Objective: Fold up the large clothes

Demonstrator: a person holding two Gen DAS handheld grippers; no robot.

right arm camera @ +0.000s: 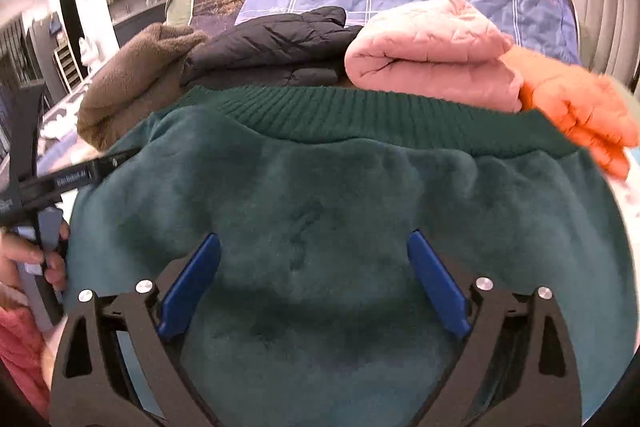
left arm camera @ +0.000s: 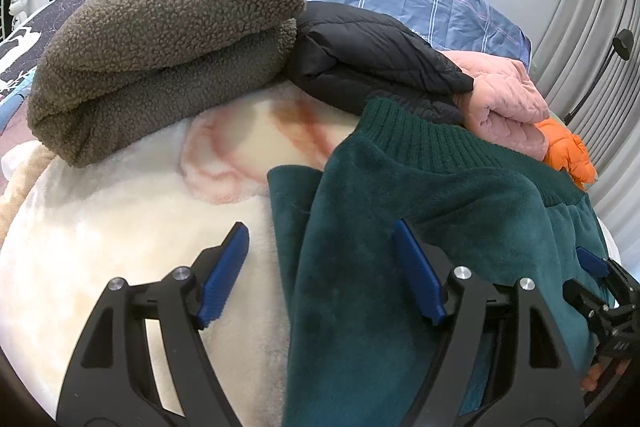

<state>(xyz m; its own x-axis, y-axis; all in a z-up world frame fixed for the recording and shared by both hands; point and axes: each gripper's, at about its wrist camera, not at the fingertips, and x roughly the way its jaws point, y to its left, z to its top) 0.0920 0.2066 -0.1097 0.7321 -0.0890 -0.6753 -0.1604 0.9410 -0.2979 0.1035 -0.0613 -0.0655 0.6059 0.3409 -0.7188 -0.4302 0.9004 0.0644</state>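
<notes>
The green sweater lies on the cream blanket on the bed. The left gripper and right gripper hover over it, jaws wide apart, holding nothing. Folded clothes sit behind.

Open right claw over green sweater

Bare cream blanket lies free left of the green garment; folded brown fleece, black jacket, pink quilt and orange jacket wall its far edge.
</notes>
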